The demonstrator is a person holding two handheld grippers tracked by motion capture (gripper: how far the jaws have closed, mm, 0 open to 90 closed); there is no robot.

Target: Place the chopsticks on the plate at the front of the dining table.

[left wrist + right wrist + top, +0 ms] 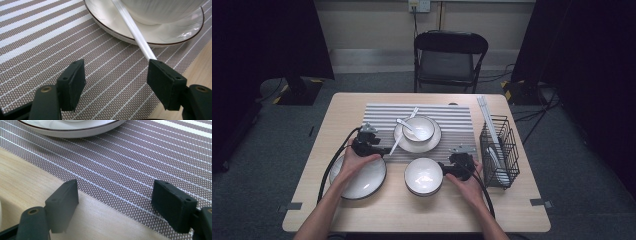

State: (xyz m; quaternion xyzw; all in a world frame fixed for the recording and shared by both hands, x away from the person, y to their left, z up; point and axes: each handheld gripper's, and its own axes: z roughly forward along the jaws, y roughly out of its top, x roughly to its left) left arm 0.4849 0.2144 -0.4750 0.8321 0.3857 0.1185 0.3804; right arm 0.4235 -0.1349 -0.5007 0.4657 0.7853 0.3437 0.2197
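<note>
Hovering with jaws apart, the left gripper (116, 83) has the white plastic spoon handle (135, 31) just beside one pad, ungrasped, while the right gripper (115, 205) gapes idle.

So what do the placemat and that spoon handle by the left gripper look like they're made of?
Placemat: seems woven vinyl or similar synthetic mesh, matte, with a visible dotted weave and white stripes. Spoon handle: probably glazed white ceramic, smooth and glossy with soft highlights; plastic can't be ruled out.

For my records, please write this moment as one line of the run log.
left gripper: open, right pad at spoon handle end | right gripper: open, nothing between pads, over striped mat edge | spoon rests on plate
</note>
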